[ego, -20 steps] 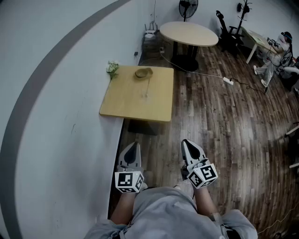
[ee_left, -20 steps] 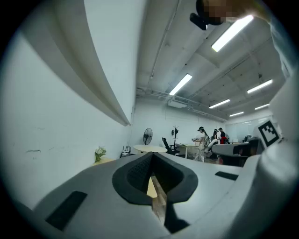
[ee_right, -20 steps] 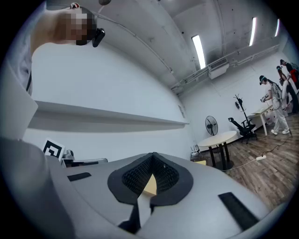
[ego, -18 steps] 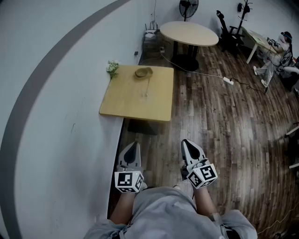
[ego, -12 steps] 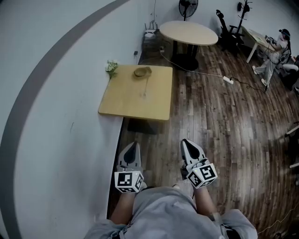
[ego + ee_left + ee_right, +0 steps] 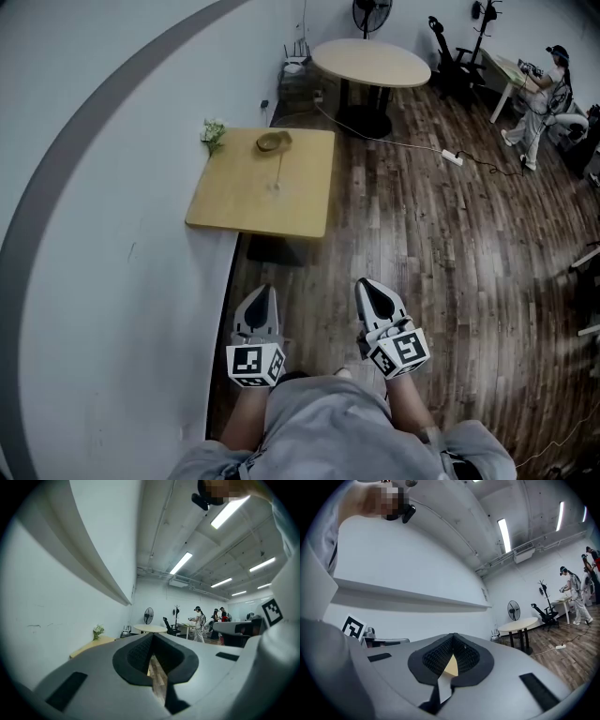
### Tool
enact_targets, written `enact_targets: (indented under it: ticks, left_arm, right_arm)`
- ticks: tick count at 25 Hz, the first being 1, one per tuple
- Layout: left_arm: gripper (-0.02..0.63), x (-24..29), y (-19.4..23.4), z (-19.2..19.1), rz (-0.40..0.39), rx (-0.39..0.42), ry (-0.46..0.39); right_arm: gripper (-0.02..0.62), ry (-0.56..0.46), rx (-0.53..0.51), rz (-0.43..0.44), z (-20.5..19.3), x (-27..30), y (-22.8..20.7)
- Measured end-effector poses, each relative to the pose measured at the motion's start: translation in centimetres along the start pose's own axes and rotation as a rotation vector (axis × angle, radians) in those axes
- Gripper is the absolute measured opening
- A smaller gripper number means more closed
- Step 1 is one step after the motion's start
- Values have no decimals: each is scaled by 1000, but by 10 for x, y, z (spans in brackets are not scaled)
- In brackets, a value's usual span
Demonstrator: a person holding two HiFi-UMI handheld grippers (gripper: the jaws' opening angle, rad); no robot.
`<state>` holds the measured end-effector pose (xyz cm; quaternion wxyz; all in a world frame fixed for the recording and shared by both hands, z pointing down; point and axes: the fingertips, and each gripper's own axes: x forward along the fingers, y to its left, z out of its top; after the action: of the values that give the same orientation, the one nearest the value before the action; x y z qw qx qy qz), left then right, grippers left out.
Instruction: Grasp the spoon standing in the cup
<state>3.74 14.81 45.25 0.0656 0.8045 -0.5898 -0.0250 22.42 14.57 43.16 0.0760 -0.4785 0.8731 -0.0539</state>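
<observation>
left tool (image 6: 263,292), right tool (image 6: 368,286) pressed together, empty — items (image 6: 272,141) on table (image 6: 242,202) too small to identify

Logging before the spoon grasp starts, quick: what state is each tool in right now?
The left grey tool: closed, holding nothing.
The right grey tool: closed, holding nothing.

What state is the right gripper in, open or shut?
Shut. In the right gripper view, the right gripper has its jaw tips meeting, with nothing held between them.
</observation>
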Motion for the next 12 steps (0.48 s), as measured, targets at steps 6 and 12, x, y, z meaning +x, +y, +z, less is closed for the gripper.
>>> enact_targets:
  ticks: [6,12]
  left_arm:
    - [2,6,-22,-8,11,-1,11]
    - [2,16,-23,-13,28,8,40]
  right_arm:
    - [-3,13,-2,1,-3,-11,-20]
    - [-3,17,-4,-15,-11,-1,-34]
